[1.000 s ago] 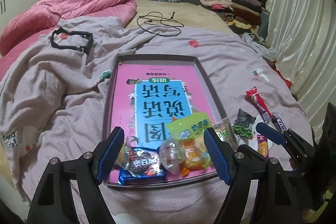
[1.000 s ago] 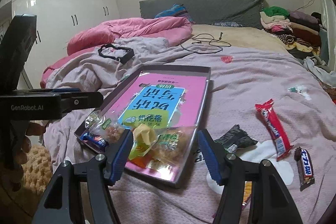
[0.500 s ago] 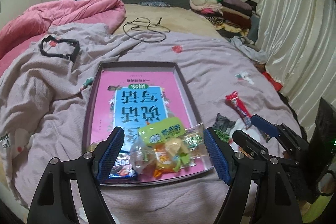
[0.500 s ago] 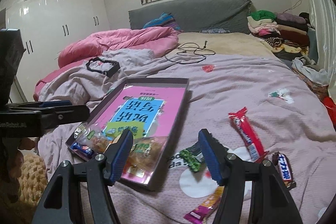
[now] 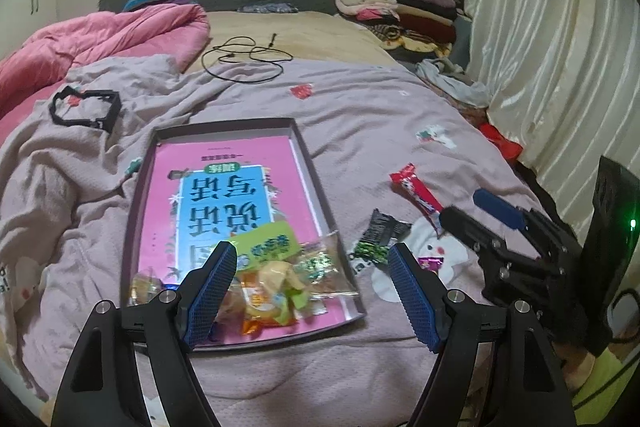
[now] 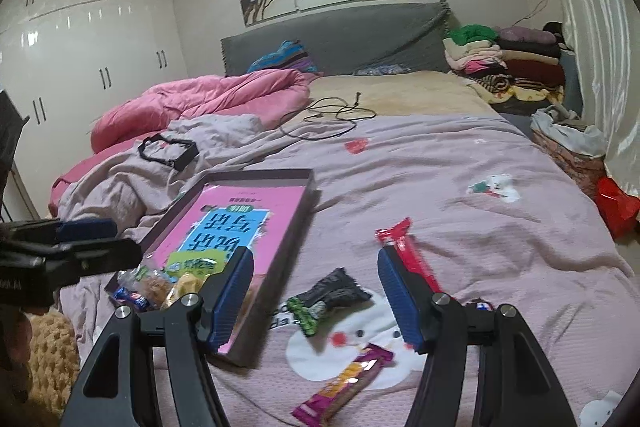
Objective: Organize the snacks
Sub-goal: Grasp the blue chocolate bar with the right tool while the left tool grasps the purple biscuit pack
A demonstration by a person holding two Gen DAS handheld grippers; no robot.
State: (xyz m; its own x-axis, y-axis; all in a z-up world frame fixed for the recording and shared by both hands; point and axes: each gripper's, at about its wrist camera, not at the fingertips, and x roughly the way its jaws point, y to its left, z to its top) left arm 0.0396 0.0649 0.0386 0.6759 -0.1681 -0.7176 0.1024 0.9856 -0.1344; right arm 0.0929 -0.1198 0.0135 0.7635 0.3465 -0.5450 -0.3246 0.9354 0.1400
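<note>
Several snacks already lie at the tray's point(image 5: 312, 163) six o'clock; four wrappers on the bed point(image 6: 460, 167) remain, including the dark green packet point(image 6: 328, 297) at the right gripper's point(image 6: 316, 297) twelve o'clock. Both the left gripper point(image 5: 310, 291) and the right one are spread apart, empty.

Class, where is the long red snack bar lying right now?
The red snack bar lies on the lilac bedspread outside the tray, to its right, just beyond the dark green-and-black packet.
</note>
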